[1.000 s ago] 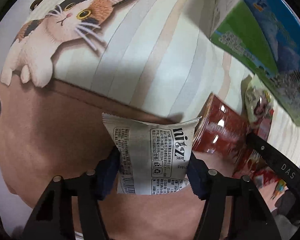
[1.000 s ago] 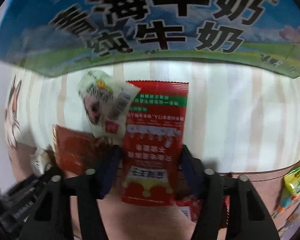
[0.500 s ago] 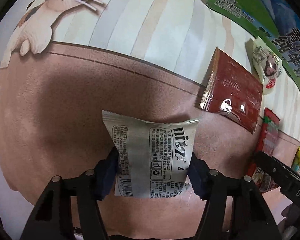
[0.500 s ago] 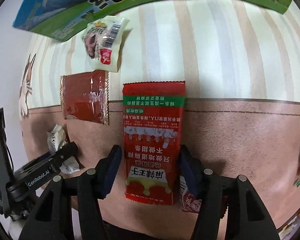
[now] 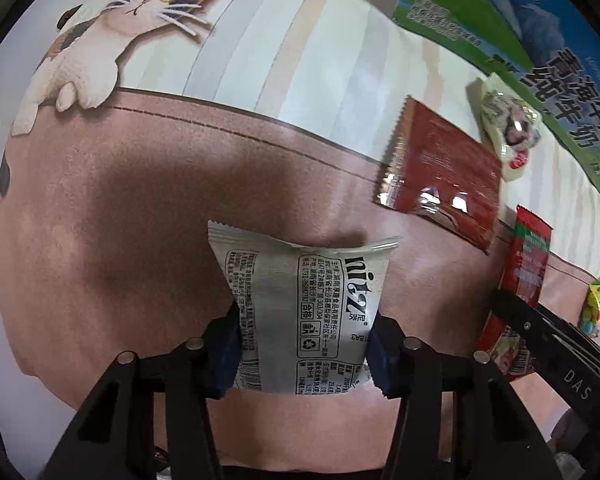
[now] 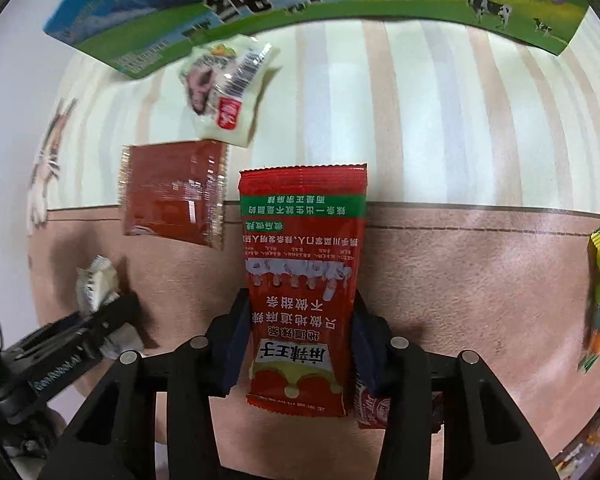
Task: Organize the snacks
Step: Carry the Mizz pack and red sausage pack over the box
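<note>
With the left gripper (image 5: 304,344) clamped on the grey packet (image 5: 300,312) and the right gripper (image 6: 298,344) closing on the red packet (image 6: 302,280) above the mat (image 6: 480,280), carry both level and release only beside like snacks.

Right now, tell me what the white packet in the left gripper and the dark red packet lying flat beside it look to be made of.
White packet: thin matte plastic film, probably; it creases softly and has a crimped, serrated top seal. Dark red packet: glossy plastic or foil laminate; bright glare spots and a zigzag-cut edge suggest it, though which one is unclear.
</note>
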The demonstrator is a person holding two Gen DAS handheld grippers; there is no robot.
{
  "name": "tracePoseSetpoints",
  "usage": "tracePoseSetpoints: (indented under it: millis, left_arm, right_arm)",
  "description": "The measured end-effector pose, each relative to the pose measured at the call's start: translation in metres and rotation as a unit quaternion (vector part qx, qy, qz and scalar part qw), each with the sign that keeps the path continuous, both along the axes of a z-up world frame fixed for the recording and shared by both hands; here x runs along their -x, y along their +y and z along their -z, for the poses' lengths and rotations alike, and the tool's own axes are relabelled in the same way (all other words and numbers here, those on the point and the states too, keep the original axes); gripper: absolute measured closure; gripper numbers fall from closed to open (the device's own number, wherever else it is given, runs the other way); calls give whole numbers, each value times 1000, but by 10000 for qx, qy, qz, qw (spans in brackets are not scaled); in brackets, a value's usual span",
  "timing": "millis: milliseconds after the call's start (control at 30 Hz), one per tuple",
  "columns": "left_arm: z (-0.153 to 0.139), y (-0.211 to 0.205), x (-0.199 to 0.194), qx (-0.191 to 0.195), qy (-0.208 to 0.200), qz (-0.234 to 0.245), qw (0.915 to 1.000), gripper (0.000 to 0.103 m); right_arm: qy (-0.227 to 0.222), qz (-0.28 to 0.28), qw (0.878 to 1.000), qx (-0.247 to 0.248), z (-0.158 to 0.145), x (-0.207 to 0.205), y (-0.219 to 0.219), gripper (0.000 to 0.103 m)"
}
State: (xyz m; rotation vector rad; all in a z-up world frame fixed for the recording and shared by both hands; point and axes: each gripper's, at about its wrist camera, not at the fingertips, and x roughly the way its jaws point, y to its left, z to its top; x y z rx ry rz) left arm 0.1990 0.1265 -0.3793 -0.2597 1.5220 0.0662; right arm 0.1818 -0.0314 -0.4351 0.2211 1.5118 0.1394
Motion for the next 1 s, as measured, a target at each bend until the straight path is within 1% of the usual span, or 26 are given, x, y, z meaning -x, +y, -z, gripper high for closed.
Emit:
tracePoseSetpoints:
  millis: [167,267,333,433,500,533,600,633,667,700,767,833,933,1000]
  left_arm:
    - [-30,0,-2,137,-165,202,9996,54]
    - [-56,-1,-7,295,-370,280,9985,54]
    - [-82,-2,-15,438,-601,333,9967,54]
    - [-117,-6,-33,555,-888,450,9935,54]
    - [-140,-11,-50,717,-1041,498,9907,54]
    - [-149,-22,-56,739,-1141,541,9892,54]
    - [-174,-40,-75,698,-1360,695,9858,54]
    - [-183,-48,-82,704,-1449,773,9839,54]
    - [-187,-63,-91,707,-1495,854,9825,54]
    - [-195,-67,-101,727,-1517,943,9812,54]
    - [-204,-82,-124,796,-1541,1069,9790,54]
    - [-211,-95,-147,689,-1584,1241,9771,54]
    - [-217,-103,-178,564,-1579,1387,9760,54]
    - [-210,-106,-198,550,-1461,1391,9779,54]
  right_arm:
    - [-273,-91,9989,-369,-39,-2,-1,55]
    - [-508,-131,9972,-541,-65,1,-5,55]
    - [-670,-107,9954,-672,-87,1,-13,55]
    - [-882,-34,9931,-774,-121,-20,-15,55]
    - [-1047,83,9906,-877,-143,-30,-30,55]
    - [-1111,119,9897,-893,-150,-34,-33,55]
    - [-1382,226,9860,-910,-177,-49,-47,55]
    - [-1458,251,9849,-899,-183,-55,-44,55]
    - [-1585,306,9827,-904,-197,-65,-52,55]
    - [-1677,353,9811,-894,-207,-74,-57,55]
    - [-1834,404,9790,-789,-226,-88,-75,55]
    - [-1931,467,9776,-700,-240,-103,-87,55]
    - [-1994,552,9774,-444,-248,-134,-103,55]
    - [-1981,567,9782,-268,-247,-150,-107,55]
